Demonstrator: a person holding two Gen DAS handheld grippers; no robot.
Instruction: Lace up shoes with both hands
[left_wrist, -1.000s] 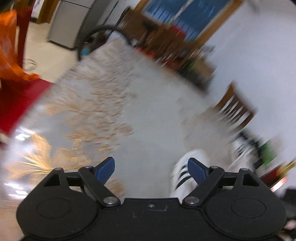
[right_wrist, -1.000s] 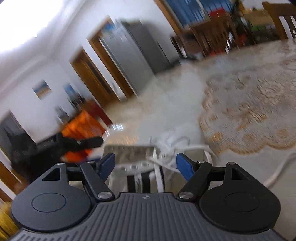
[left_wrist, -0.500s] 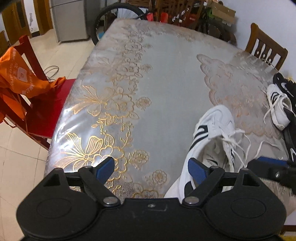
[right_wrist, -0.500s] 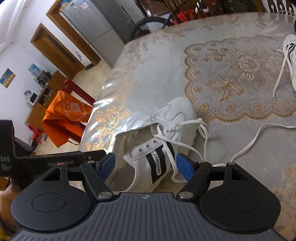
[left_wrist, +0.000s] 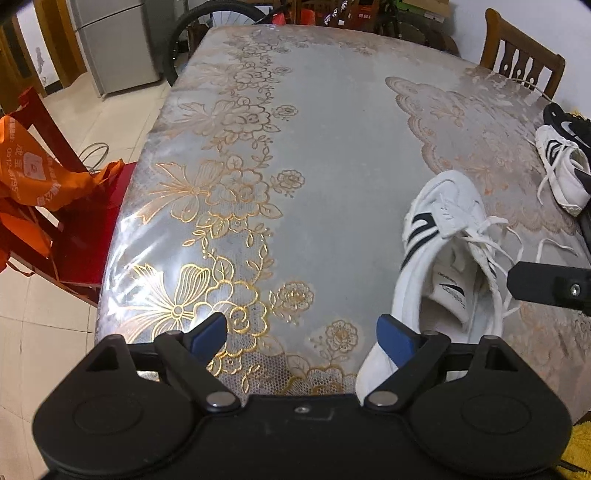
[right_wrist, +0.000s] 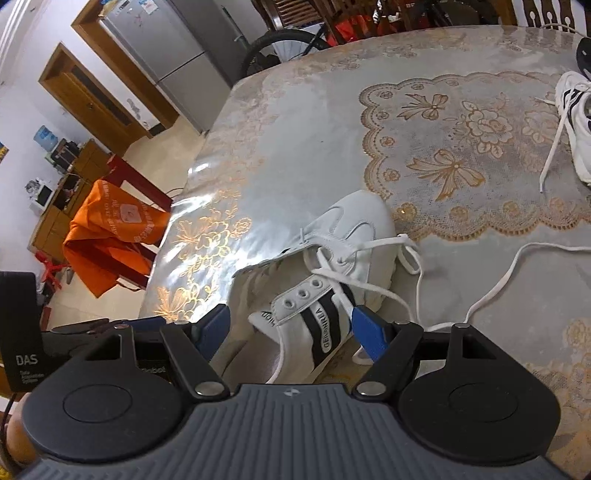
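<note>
I am holding my left gripper (left_wrist: 301, 334) with its jaws standing wide and nothing between them, above the near edge of the floral tablecloth (left_wrist: 332, 155). The white sneaker with black stripes (left_wrist: 439, 258) is lying just to its right, toe pointing far, its loose white lace (right_wrist: 480, 295) trailing right. My right gripper (right_wrist: 291, 330) is hovering spread over the sneaker's heel opening, gripping nothing. A second white sneaker (left_wrist: 565, 173) is sitting at the far right.

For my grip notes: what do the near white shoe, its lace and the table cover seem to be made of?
White shoe: smooth, slightly shiny leather or imitation, stitched panels.
Lace: flat woven cloth, limp.
Table cover: probably clear glossy plastic over lace cloth; it shows glare.
</note>
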